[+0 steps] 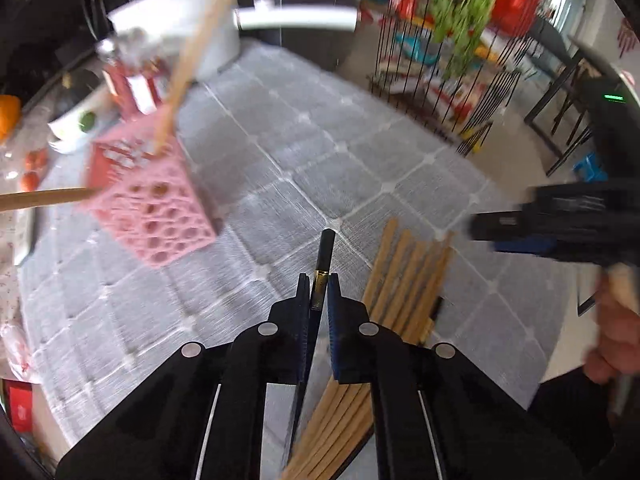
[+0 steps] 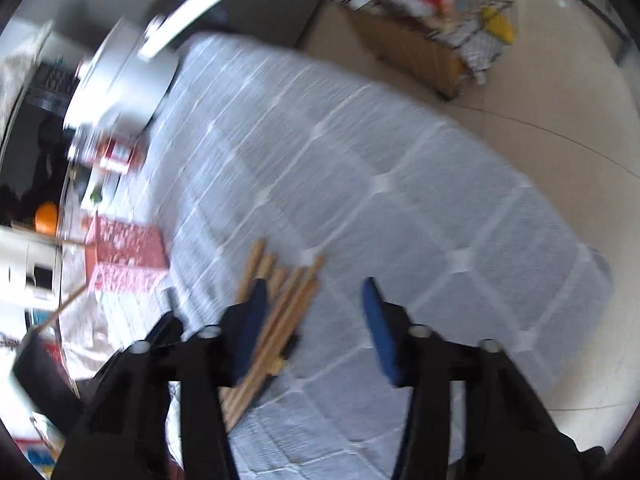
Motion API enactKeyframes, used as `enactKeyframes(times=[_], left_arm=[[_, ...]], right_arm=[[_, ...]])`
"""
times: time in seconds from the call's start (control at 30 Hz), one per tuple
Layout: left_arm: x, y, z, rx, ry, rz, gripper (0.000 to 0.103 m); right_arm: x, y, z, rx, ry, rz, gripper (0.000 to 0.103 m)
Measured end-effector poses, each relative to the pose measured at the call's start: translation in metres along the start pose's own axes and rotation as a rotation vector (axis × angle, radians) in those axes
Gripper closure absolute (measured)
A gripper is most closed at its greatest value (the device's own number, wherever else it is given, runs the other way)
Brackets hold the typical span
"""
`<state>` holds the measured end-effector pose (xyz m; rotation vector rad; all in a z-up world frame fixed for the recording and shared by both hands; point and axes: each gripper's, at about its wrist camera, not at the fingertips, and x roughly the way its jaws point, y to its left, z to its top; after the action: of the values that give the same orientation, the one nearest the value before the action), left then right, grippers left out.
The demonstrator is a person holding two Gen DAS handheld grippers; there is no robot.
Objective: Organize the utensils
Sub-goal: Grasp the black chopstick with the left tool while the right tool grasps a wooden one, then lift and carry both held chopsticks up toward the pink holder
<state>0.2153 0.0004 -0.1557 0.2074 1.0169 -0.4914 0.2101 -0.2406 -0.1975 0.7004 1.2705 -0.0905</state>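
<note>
Left gripper (image 1: 319, 280): the jaws are drawn narrow and clamped on a black chopstick (image 1: 323, 258) with a gold band. The stick is held nearly upright in the left wrist view, its tip projecting past the fingertips, above the cloth.

Right gripper (image 2: 316, 292): the jaws are spread wide and nothing is held between them. It is also seen from the left wrist camera at the right edge (image 1: 516, 226), beside the person's hand (image 1: 618, 340).

Wooden chopsticks (image 1: 412, 276): a loose bundle is seen lying flat on the grey cloth (image 1: 280, 128), fanned slightly at the far ends. In the right wrist view the bundle (image 2: 288, 292) is partly hidden behind the left finger (image 2: 250, 320) of that gripper; whether it is touched cannot be told, owing to motion blur.

Pink holder (image 1: 154, 208): a perforated box is seen standing on the cloth, well apart from the bundle, to the far left. One wooden stick (image 1: 188, 64) is seen leaning out of its top. A second wooden stick (image 1: 44, 198) is seen at its left side; contact cannot be told.

A white pot (image 1: 188, 20) with a long handle is seen behind the holder at the cloth's far edge.
</note>
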Motion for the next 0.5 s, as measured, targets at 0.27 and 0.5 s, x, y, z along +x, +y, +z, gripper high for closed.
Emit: enactKeyframes(times=[0.27, 0.5], left_arm=[[-0.111, 0.021, -0.047, -0.078, -0.224, -0.012, 0.097], [-0.147, 0.039, -0.06, -0.102, -0.297, -0.046, 0.097]], right_arm=[[0.029, 0.052, 0.018, -0.052, 0.019, -0.033, 0.076], [0.039, 0.073, 0.02, -0.107, 0.025, -0.069, 0.077]])
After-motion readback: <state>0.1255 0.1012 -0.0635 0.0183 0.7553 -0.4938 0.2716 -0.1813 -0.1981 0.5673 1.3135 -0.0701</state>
